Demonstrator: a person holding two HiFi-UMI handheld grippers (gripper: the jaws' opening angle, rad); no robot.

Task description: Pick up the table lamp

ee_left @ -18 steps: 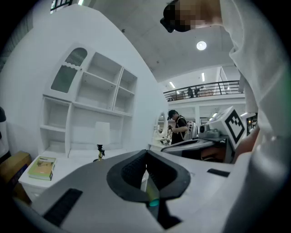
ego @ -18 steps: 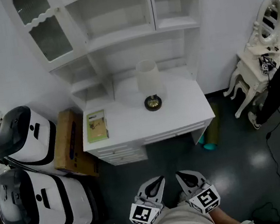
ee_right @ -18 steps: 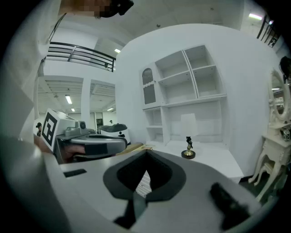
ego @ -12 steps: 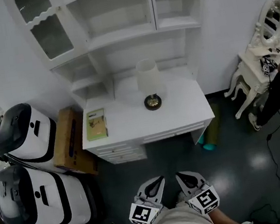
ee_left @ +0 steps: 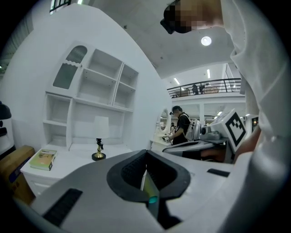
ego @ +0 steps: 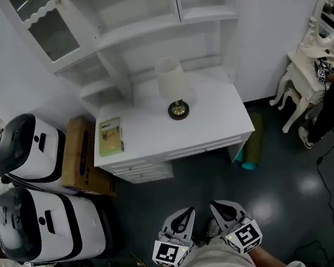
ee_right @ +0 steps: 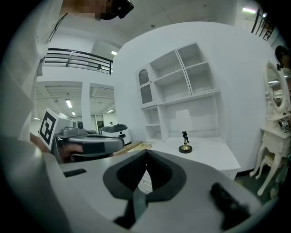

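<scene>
The table lamp (ego: 174,89) has a white shade, a dark stem and a round brass-and-black base. It stands upright on the white desk (ego: 215,125), towards the back. It also shows small and far off in the left gripper view as the lamp (ee_left: 99,141) and in the right gripper view as the lamp (ee_right: 184,136). My left gripper (ego: 183,222) and right gripper (ego: 223,213) are held side by side near my body, well short of the desk. Both have their jaws together with nothing between them.
A green book (ego: 110,137) lies on the desk's left part. A white shelf unit (ego: 138,22) rises behind the desk. Two white-and-black machines (ego: 36,193) and a cardboard box (ego: 83,164) stand at the left, an ornate white chair (ego: 317,57) at the right. Dark floor lies between me and the desk.
The head view has shifted a little, so the desk and lamp sit slightly higher and further left in the frame. The grippers have kept their place.
</scene>
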